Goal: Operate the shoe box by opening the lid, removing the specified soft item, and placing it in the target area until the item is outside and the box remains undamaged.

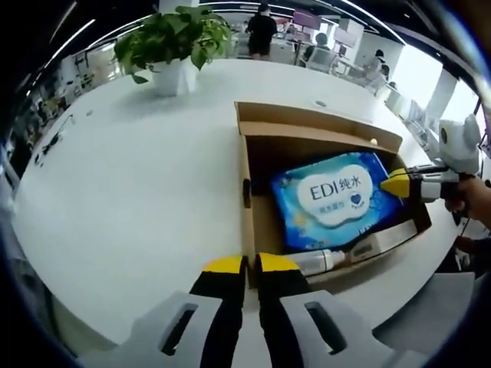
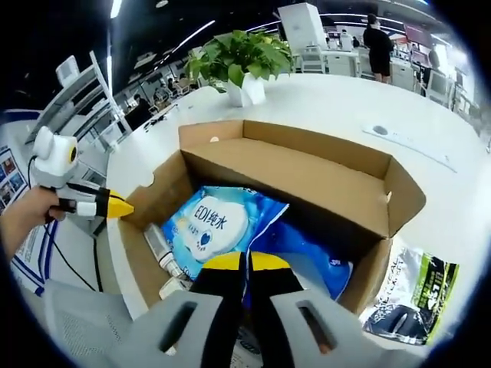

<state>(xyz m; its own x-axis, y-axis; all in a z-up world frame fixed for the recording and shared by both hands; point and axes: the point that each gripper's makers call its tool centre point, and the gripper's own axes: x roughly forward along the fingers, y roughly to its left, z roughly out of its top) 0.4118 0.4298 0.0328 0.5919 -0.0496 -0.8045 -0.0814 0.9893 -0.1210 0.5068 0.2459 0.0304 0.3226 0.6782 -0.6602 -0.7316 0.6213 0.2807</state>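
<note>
A brown shoe box [image 1: 247,165] [image 2: 399,199] stands open on the white table, its lid [image 1: 307,123] [image 2: 307,172] folded back. Inside lies a soft blue wipes pack [image 1: 334,195] [image 2: 207,226] with a white label. My right gripper [image 2: 246,261] [image 1: 395,184] is shut on the pack's edge, and that side is raised a little. My left gripper [image 1: 251,264] [image 2: 115,205] is shut on nothing, just outside the box's short end wall. A hand holds each gripper.
A small bottle [image 1: 318,261] [image 2: 157,245] and a white tube [image 1: 383,241] lie along the box's inner wall. A potted plant [image 1: 173,46] [image 2: 244,65] stands at the back. A black and green pouch [image 2: 414,295] lies beside the box. People stand far behind.
</note>
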